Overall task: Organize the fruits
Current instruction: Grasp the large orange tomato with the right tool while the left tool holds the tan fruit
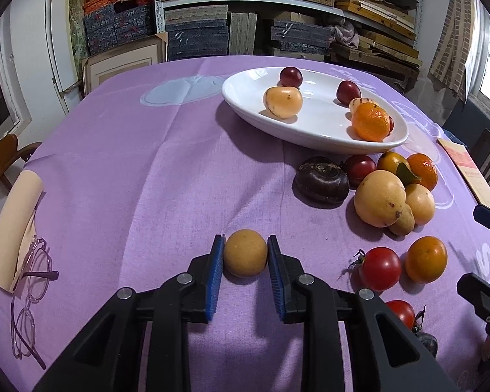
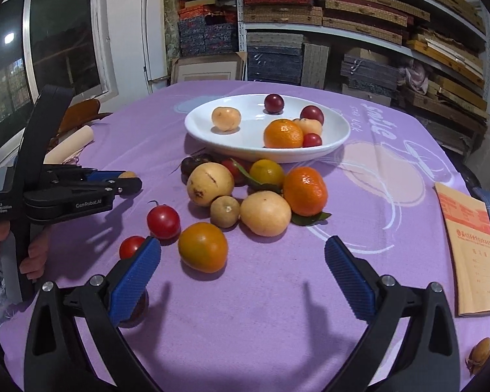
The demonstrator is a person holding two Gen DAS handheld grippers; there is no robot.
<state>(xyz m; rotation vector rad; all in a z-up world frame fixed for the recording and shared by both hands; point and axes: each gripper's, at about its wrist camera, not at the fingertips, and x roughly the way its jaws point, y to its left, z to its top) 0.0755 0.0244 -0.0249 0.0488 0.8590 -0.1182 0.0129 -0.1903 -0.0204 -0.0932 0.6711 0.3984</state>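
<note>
Left gripper (image 1: 245,254) clamped on tan round fruit (image 1: 245,253); white plate (image 1: 313,137) ahead-right toward far table edge; right gripper (image 2: 243,272) open, empty

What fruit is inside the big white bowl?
In the white bowl lie two dark red plums, a peach-coloured fruit, a mandarin, another pale fruit and a small red one partly hidden behind it.

The left gripper (image 1: 246,254) fingers (image 1: 214,271) seem clamped tight; the right gripper (image 2: 243,272) fingers (image 2: 134,277) stand wide apart.
</note>
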